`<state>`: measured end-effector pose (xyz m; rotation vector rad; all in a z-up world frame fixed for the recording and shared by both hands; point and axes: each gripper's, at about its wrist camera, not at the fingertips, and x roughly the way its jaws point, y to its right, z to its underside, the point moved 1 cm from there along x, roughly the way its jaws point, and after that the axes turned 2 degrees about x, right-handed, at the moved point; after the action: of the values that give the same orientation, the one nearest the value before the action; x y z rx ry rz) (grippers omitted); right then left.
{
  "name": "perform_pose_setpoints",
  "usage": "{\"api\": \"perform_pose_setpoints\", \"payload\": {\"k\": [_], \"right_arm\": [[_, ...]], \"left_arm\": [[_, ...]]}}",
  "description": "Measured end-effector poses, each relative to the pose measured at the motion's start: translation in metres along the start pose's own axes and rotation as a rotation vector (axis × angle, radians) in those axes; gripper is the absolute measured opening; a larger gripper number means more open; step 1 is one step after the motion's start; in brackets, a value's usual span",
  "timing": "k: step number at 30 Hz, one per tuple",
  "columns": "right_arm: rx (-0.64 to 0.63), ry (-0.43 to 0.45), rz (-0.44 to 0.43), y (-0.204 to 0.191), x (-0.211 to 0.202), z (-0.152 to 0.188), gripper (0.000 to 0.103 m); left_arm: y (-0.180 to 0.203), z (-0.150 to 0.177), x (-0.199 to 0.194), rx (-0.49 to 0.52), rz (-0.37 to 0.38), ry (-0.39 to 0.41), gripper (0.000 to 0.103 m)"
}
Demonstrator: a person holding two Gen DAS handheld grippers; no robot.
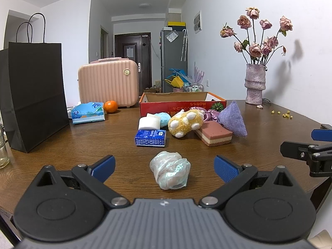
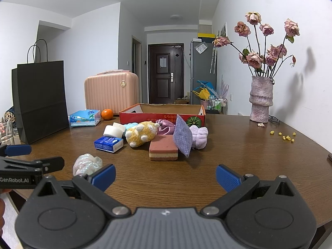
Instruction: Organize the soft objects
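While both tools hover low over the wooden table [image 1: 83,141], the left gripper [image 1: 165,167] is spread wide, its 2 blue pads flanking a crumpled iridescent bundle [image 1: 170,170] without touching it. It is level and aimed straight at the red cardboard box [image 1: 182,103]. The right gripper [image 2: 165,175] is equally released and holds nothing, with bare tabletop between its fingers; it sits just right of the left one. The bundle lies apart from the other soft objects, which are heaped against the box front: a yellow plush toy [image 1: 185,122], a pink sponge [image 1: 214,134], a purple sachet [image 1: 233,118], a white roll [image 1: 149,123] and a blue tissue pack [image 1: 150,138].
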<state>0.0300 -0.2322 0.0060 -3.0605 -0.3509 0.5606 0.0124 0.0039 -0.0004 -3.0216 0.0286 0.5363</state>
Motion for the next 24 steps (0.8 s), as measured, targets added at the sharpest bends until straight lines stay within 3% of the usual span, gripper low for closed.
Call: {"api": "perform_pose_setpoints", "payload": {"k": [24], "right_arm": [[-0.001, -0.001, 0.001, 0.0003, 0.0005, 0.0001, 0.103]], "left_arm": [[0.0001, 0.0014, -0.0017, -0.007, -0.001, -0.001, 0.103]]}}
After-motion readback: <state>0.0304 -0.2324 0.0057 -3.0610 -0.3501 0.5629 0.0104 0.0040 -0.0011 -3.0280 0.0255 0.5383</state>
